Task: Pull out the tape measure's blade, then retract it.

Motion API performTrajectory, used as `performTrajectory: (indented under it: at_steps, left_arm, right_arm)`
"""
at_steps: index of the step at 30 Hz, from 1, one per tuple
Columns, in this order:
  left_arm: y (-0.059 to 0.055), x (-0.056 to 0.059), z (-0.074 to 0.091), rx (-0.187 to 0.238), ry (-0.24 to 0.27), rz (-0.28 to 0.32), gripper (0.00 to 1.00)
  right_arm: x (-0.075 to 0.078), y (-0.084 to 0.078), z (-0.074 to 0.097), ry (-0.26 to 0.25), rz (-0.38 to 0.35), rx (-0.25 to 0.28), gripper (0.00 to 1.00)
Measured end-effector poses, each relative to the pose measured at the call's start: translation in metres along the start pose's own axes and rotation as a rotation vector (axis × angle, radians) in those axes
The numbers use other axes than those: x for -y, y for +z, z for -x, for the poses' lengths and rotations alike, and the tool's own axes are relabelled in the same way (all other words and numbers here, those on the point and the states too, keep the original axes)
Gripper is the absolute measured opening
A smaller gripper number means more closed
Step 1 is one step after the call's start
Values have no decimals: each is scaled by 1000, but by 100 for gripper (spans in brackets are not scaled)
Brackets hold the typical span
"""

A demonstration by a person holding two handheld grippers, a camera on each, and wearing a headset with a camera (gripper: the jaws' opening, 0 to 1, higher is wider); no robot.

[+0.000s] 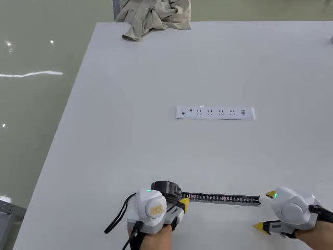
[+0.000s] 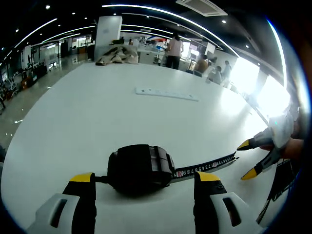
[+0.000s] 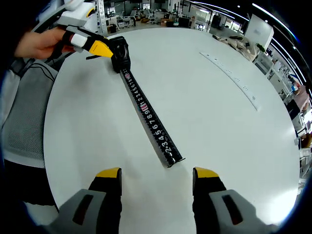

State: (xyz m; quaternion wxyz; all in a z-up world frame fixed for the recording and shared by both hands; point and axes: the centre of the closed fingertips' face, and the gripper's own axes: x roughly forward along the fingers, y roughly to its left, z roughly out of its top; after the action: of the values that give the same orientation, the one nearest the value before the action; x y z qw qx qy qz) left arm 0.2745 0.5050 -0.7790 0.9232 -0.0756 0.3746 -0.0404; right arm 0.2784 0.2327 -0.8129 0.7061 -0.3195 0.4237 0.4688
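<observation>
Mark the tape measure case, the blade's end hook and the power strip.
tape measure case [image 2: 140, 168], left gripper view, middle of the black housing.
blade end hook [image 3: 174, 160], right gripper view, tip of the pulled-out blade.
power strip [image 1: 215, 113], head view, middle of its white body.

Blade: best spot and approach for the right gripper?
Probably the free tip, approached end-on, opposite the case. The blade lies flat and straight on the table, its tip just ahead of the open right gripper, roughly centred between the jaws.
</observation>
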Motion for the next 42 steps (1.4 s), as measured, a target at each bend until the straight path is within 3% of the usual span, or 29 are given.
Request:
performTrajectory:
  at_steps: [14, 42]
  left_arm:
    - [4, -1, -7, 14, 13, 32, 77]
    - [7, -7, -17, 13, 43, 66, 69]
  right_arm:
    - [5, -2, -9, 63, 18, -19, 52]
    - [18, 5, -19, 151, 188, -39, 39]
